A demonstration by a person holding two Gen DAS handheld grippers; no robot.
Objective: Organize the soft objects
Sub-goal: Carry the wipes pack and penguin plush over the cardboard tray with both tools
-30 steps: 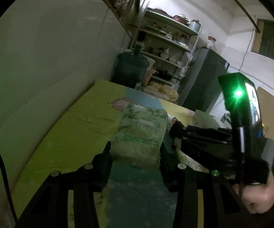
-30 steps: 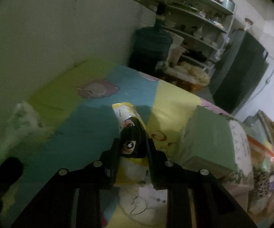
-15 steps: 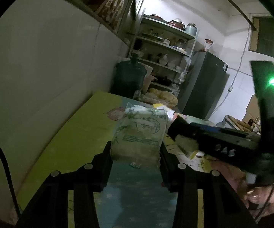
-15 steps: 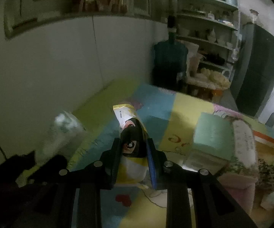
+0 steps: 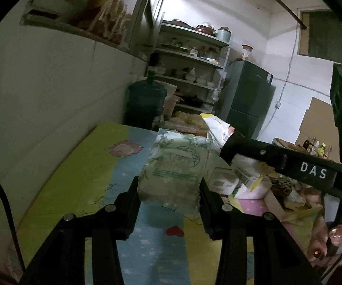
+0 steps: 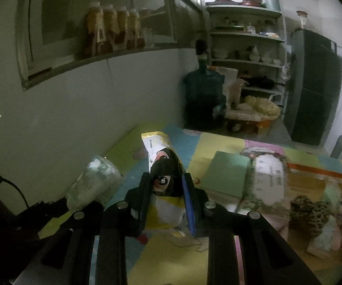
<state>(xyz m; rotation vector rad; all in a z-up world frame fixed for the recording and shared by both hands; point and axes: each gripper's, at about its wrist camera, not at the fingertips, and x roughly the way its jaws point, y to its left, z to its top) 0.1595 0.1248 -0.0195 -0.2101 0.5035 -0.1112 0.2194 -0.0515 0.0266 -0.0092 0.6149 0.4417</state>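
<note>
Left tongs [image 5: 168,187] clamp a pale green tissue pack [image 5: 174,166] held above the foam play mat [image 5: 80,166]; its slick wrap could slide free. Right tongs [image 6: 166,190] pinch a yellow penguin-print bag [image 6: 165,178], which might sag and slip. Far off: water jug [image 5: 144,104], shelves [image 6: 244,38], fridge [image 6: 313,85].

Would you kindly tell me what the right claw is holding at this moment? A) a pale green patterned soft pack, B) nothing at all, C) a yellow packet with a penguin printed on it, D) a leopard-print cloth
C: in the right wrist view the right claw has both fingers pressed against the yellow penguin packet, lifted above the play mat.
</note>
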